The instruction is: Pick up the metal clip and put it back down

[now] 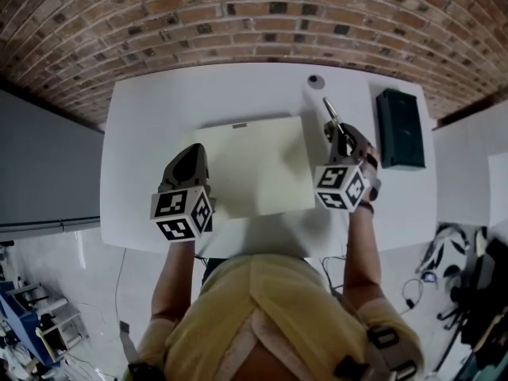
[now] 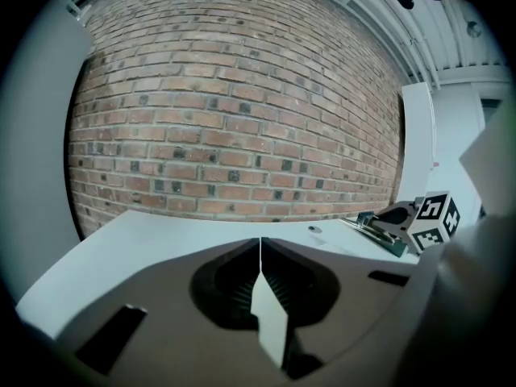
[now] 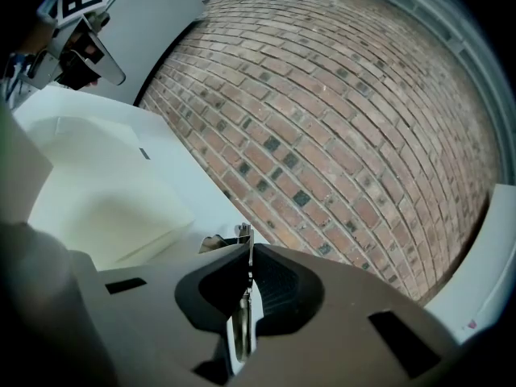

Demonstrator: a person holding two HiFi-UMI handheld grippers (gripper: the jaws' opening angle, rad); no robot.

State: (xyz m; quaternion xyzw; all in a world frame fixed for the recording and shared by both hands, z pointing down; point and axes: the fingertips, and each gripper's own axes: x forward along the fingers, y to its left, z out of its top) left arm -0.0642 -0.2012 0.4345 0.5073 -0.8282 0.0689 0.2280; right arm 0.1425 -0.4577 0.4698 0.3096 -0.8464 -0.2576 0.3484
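Metal clip (image 1: pixel 329 111), where? (bench asks)
Me: pinched between the right gripper's (image 1: pixel 337 130) fingers, over the table (image 1: pixel 159 109), just right of the cream pad (image 1: pixel 254 165).
Bench: left gripper (image 1: pixel 190 155)?
Me: I read its fingers closed together, empty, at the pad's left edge.

The metal clip (image 1: pixel 330 111) is bare and shiny. The right gripper (image 1: pixel 340 133) looks to be matt dark plastic. The desk (image 1: pixel 159 109) is smooth and white with a dull sheen. The cream sheet (image 1: pixel 254 165) looks like matt paper. The brick wall (image 1: pixel 238 14) is rough and unglazed.
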